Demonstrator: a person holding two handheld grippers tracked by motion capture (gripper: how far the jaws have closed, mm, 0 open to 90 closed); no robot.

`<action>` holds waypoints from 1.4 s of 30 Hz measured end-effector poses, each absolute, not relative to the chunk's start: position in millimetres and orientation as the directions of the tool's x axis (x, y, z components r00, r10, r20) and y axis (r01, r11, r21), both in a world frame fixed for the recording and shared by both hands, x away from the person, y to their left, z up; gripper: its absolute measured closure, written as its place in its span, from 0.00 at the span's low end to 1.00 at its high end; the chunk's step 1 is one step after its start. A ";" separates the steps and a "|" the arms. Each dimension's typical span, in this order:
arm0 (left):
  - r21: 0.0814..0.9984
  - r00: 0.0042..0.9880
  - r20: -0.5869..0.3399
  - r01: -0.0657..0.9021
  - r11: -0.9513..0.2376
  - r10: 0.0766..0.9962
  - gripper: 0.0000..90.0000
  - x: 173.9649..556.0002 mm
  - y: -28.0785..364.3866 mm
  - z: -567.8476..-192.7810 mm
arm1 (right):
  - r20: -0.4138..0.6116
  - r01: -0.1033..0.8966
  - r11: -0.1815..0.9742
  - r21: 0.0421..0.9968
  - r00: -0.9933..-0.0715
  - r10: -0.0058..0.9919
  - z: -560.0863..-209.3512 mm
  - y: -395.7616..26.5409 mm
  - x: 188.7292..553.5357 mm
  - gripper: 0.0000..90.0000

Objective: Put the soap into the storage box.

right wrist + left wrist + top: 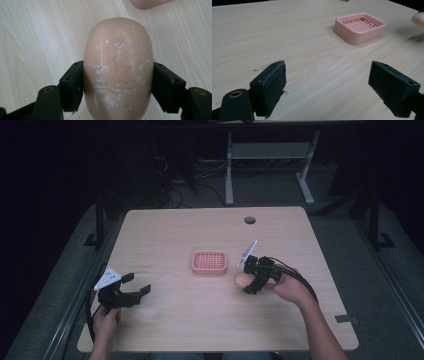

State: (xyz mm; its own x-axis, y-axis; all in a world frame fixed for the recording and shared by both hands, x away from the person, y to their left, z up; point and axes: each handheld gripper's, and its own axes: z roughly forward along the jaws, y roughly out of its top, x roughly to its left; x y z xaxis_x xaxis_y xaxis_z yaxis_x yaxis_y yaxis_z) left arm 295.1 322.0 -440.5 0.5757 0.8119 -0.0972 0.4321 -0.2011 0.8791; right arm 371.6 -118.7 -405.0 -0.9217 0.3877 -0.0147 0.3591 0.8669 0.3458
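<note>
- The right gripper [117, 82] is clamped across a rounded beige soap bar [117, 67]; its surface is scuffed with pale flecks; it sits just right of the pink soap dish [209, 262]
- The left gripper [329, 87] stands with jaws wide apart near the table [165, 320] front-left edge; bare wood stretches around and beyond the dish

The left gripper [131, 286] rests low with jaws spread wide; the right gripper [246, 281] is clamped, angled down.
</note>
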 end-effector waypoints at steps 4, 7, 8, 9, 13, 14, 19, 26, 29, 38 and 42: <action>0.881 0.576 -0.096 0.430 -0.200 0.812 0.16 295.6 321.8 -440.8 | -0.015 0.358 0.864 0.355 -0.921 0.388 -403.0 -118.1 373.0 0.36; 0.881 0.575 -0.098 0.430 -0.198 0.812 0.16 295.6 321.8 -440.6 | -0.018 0.356 0.864 0.357 -0.922 0.387 -401.6 -117.6 374.0 0.36; 0.881 0.575 -0.096 0.429 -0.199 0.813 0.16 295.6 321.6 -440.6 | -0.015 0.358 0.861 0.362 -0.921 0.389 -401.2 -117.3 374.1 0.35; 0.881 0.575 -0.096 0.428 -0.199 0.813 0.16 295.6 321.6 -440.7 | -0.014 0.356 0.860 0.365 -0.922 0.387 -400.3 -116.9 374.4 0.36; 0.881 0.574 -0.092 0.428 -0.203 0.813 0.16 295.8 321.5 -440.8 | -0.021 0.351 0.862 0.366 -0.923 0.385 -396.6 -115.6 375.9 0.36; 0.881 0.574 -0.093 0.428 -0.202 0.813 0.16 295.7 321.7 -440.7 | -0.023 0.348 0.862 0.368 -0.924 0.383 -395.9 -115.5 376.5 0.36; 0.881 0.574 -0.092 0.428 -0.203 0.814 0.16 295.7 321.9 -440.7 | -0.021 0.346 0.857 0.382 -0.924 0.383 -391.0 -113.7 380.2 0.36; 0.880 0.576 -0.090 0.428 -0.206 0.813 0.16 294.6 321.7 -440.3 | -0.024 0.336 0.862 0.380 -0.928 0.372 -385.2 -107.1 383.9 0.36; 0.880 0.575 -0.093 0.430 -0.203 0.813 0.16 294.3 321.5 -440.2 | -0.020 0.332 0.859 0.389 -0.930 0.368 -383.1 -104.9 386.3 0.36; 0.880 0.575 -0.091 0.429 -0.205 0.813 0.16 294.8 321.8 -440.1 | -0.030 0.315 0.869 0.381 -0.936 0.352 -378.8 -96.0 392.8 0.35; 0.879 0.575 -0.090 0.430 -0.207 0.813 0.16 294.7 322.5 -439.6 | -0.028 0.311 0.869 0.384 -0.937 0.348 -377.4 -92.8 396.5 0.36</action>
